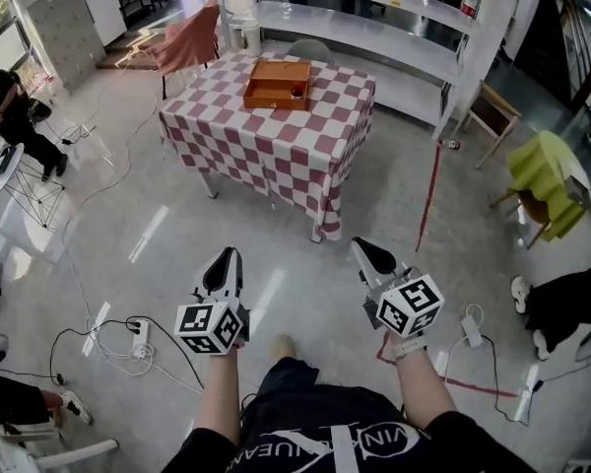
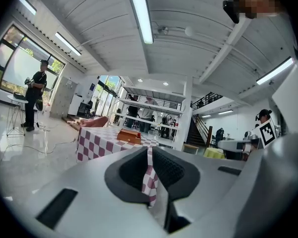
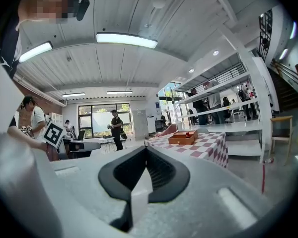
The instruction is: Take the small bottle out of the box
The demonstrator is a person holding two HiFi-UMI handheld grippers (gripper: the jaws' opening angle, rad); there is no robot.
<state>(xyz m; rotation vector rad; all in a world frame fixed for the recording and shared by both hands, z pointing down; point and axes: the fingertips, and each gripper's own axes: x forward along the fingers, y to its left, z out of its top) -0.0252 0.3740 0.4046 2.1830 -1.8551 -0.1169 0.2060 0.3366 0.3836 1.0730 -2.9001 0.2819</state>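
An orange wooden box (image 1: 277,85) sits on a table with a red-and-white checked cloth (image 1: 276,141), far ahead across the floor. Inside the box's right end a small dark red thing (image 1: 296,92) shows, too small to make out. My left gripper (image 1: 227,254) and right gripper (image 1: 360,247) are held low in front of me, side by side, both pointing towards the table and well short of it. Both are shut with nothing between the jaws. The left gripper view shows the box (image 2: 128,136) beyond the closed jaws (image 2: 149,150). The right gripper view shows the box (image 3: 184,137) past its closed jaws (image 3: 146,150).
White shelving (image 1: 374,28) stands behind the table. A pink-draped chair (image 1: 182,42) is at its far left, a yellow-green chair (image 1: 547,170) to the right. Cables and a power strip (image 1: 138,341) lie on the floor at left. A person (image 1: 10,106) stands far left.
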